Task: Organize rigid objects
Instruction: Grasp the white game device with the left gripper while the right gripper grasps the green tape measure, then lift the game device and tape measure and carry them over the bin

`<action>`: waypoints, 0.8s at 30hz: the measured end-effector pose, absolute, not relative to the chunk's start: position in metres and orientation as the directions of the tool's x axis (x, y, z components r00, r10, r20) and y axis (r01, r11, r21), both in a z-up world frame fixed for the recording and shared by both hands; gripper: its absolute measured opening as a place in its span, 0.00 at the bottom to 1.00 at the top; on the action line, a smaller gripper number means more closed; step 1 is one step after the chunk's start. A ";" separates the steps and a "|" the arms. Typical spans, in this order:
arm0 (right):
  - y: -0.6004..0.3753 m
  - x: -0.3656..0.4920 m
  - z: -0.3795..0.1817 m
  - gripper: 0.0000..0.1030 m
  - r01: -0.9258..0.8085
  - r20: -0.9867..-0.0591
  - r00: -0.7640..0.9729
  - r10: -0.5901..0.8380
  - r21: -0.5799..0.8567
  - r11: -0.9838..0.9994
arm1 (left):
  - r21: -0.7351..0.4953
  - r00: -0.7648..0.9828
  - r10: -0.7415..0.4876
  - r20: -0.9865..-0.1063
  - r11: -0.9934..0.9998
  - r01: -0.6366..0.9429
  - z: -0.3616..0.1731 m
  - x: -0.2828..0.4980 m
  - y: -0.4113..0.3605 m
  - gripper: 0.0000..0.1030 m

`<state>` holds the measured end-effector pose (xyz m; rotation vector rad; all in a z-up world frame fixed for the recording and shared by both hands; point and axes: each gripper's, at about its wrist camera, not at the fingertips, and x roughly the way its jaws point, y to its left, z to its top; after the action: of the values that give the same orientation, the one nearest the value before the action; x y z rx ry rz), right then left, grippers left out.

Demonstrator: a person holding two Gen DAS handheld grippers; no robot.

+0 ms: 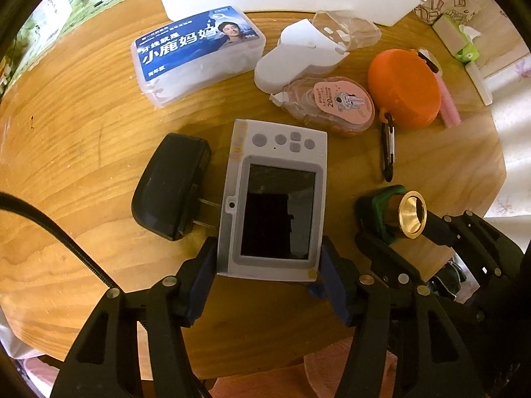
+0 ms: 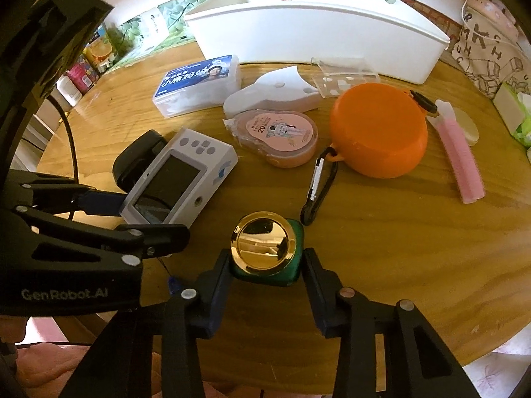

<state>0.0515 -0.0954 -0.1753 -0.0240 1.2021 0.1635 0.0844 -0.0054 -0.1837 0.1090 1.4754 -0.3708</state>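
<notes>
The small white camera (image 1: 275, 199) lies screen-up on the round wooden worktop (image 1: 83, 152), in the lower middle of the left wrist view, and the left gripper (image 1: 268, 258) clenches it: its two blue-padded fingers (image 1: 204, 265) press on the camera's long sides near the bottom edge. In the right wrist view the same camera (image 2: 176, 182) sits at middle left.

The green bottle with a gold cap (image 2: 265, 252) stands at lower centre of the right wrist view, between the fingers (image 2: 220, 278) of the right gripper (image 2: 265, 278), which touch its green body on both sides, grasping it. In the left wrist view this bottle (image 1: 395, 214) shows at lower right.

Just left of the camera lies a black charger (image 1: 172, 185), its prongs pointing toward the camera's side. Above the camera lie a pink-labelled tape dispenser (image 1: 332, 106), a white plastic holder (image 1: 298, 59) and a blue-labelled clear box (image 1: 199, 56). Right of these sits an orange round case (image 1: 405, 86) with a black carabiner (image 1: 388, 146) hanging off it, and a pink comb (image 2: 459, 159) further right. A white bin (image 2: 315, 30) stands along the top of the frame.
</notes>
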 end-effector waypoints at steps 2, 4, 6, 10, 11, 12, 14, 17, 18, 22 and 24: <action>-0.096 0.051 -0.175 0.41 -0.133 -0.930 0.352 0.109 0.066 0.989 | -0.162 0.053 -0.187 -0.981 0.939 0.304 -0.183 0.083 -0.003 0.61; -0.095 0.049 -0.176 0.41 -0.125 -0.930 0.351 0.108 0.068 0.990 | -0.172 0.055 -0.197 -0.979 0.938 0.300 -0.182 0.082 0.001 0.61; -0.096 0.048 -0.175 0.41 -0.117 -0.930 0.353 0.103 0.065 0.991 | -0.185 0.058 -0.211 -0.976 0.938 0.293 -0.180 0.079 0.007 0.61; -0.100 0.045 -0.173 0.41 -0.096 -0.929 0.357 0.097 0.067 0.993 | -0.216 0.056 -0.239 -0.969 0.938 0.270 -0.182 0.074 0.021 0.61; -0.101 0.045 -0.172 0.41 -0.090 -0.929 0.359 0.093 0.065 0.994 | -0.223 0.055 -0.246 -0.968 0.939 0.262 -0.182 0.072 0.024 0.60; -0.102 0.044 -0.170 0.40 -0.084 -0.928 0.362 0.089 0.063 0.995 | -0.236 0.056 -0.257 -0.965 0.938 0.254 -0.181 0.071 0.028 0.60; -0.105 0.044 -0.167 0.40 -0.073 -0.927 0.366 0.083 0.060 0.996 | -0.254 0.059 -0.276 -0.959 0.936 0.243 -0.180 0.067 0.034 0.60; -0.108 0.043 -0.162 0.39 -0.067 -0.924 0.375 0.075 0.054 0.996 | -0.281 0.065 -0.302 -0.951 0.932 0.229 -0.179 0.065 0.050 0.60; -0.108 0.043 -0.159 0.39 -0.067 -0.922 0.380 0.071 0.050 0.997 | -0.287 0.068 -0.309 -0.949 0.931 0.225 -0.175 0.061 0.051 0.60; -0.110 0.046 -0.149 0.39 -0.070 -0.916 0.397 0.062 0.037 0.997 | -0.317 0.089 -0.341 -0.936 0.925 0.210 -0.165 0.057 0.055 0.59; -0.110 0.048 -0.146 0.39 -0.076 -0.914 0.402 0.060 0.032 0.997 | -0.326 0.099 -0.352 -0.931 0.922 0.206 -0.160 0.056 0.059 0.59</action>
<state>0.0476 -0.1100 -0.1456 -0.0152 1.1541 0.0861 0.0562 0.0587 -0.1603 -0.1240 1.4130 -0.4139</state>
